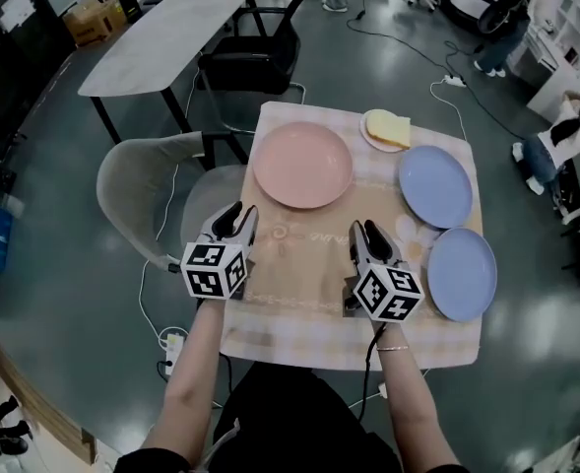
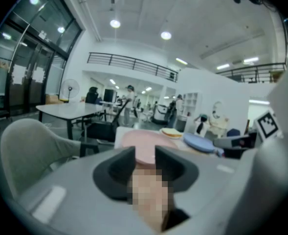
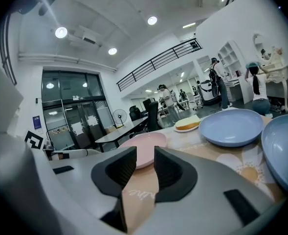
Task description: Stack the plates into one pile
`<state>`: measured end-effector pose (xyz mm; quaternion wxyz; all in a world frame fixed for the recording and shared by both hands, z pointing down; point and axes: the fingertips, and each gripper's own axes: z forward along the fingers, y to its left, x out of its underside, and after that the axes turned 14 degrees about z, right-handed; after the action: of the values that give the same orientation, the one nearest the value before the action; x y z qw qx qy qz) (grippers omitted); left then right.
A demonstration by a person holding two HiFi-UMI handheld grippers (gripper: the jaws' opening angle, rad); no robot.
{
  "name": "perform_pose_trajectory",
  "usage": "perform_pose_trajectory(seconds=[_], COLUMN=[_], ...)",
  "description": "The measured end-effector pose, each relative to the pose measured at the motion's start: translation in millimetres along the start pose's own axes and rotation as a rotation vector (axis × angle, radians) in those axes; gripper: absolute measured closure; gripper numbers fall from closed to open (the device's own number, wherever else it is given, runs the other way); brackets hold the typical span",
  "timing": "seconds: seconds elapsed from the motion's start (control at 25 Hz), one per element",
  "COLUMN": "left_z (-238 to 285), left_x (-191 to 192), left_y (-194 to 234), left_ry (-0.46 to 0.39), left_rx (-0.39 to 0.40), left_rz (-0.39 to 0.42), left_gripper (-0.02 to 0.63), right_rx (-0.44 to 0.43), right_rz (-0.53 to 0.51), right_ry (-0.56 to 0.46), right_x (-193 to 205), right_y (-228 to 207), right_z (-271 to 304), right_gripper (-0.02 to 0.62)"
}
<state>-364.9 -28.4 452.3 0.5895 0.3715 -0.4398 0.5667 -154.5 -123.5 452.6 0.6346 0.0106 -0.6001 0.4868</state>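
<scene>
A pink plate (image 1: 302, 164) lies at the far middle of the cloth-covered table (image 1: 309, 284). Two blue plates lie on the right, one farther back (image 1: 435, 185) and one nearer (image 1: 462, 274). My left gripper (image 1: 238, 215) hovers over the table's left edge, short of the pink plate (image 2: 143, 143), open with nothing between its jaws. My right gripper (image 1: 361, 233) is over the cloth's middle, left of the near blue plate (image 3: 285, 148), open and empty too. The right gripper view also shows the pink plate (image 3: 146, 146) and the far blue plate (image 3: 232, 126) ahead.
A small white plate with a yellow slab (image 1: 386, 129) sits at the table's far edge. A grey chair (image 1: 142, 190) stands left of the table, with a black chair (image 1: 255, 57) and a grey table (image 1: 161, 33) beyond. Cables run over the floor.
</scene>
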Motion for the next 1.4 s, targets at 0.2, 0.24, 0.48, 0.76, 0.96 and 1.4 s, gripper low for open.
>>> perform_pose_trajectory(seconds=[0.2,0.24,0.48,0.76,0.96,1.4], left_z=[39.7,47.4,93.3,134.0,152.0,169.6], left_x=[10.2,12.2,18.3,28.6,35.0,40.7], left_y=[19.8,24.9,45.1,57.8,61.6,63.1], left_ry=[0.031,0.038,0.077,0.137,0.172,0.273], left_rx=[0.015,0.015,0.035,0.057,0.065,0.068], left_rz=[-0.026,-0.030,-0.016,-0.056,-0.075,-0.003], left_gripper=[0.462,0.462,0.462,0.460,0.456,0.491], right_rx=[0.038,0.046,0.082,0.143,0.186,0.248], right_rz=[0.007,0.009,0.018,0.030,0.039,0.001], right_ry=[0.034,0.039,0.070,0.108,0.147,0.226], right_x=[0.7,0.8,2.2,7.2,12.0,21.6], right_y=[-13.2,-15.5,-28.6,-48.1,-59.8,-63.7], right_z=[41.8,49.9,92.4,127.6,141.6,156.5], right_gripper=[0.505,0.503,0.491,0.477,0.476,0.486])
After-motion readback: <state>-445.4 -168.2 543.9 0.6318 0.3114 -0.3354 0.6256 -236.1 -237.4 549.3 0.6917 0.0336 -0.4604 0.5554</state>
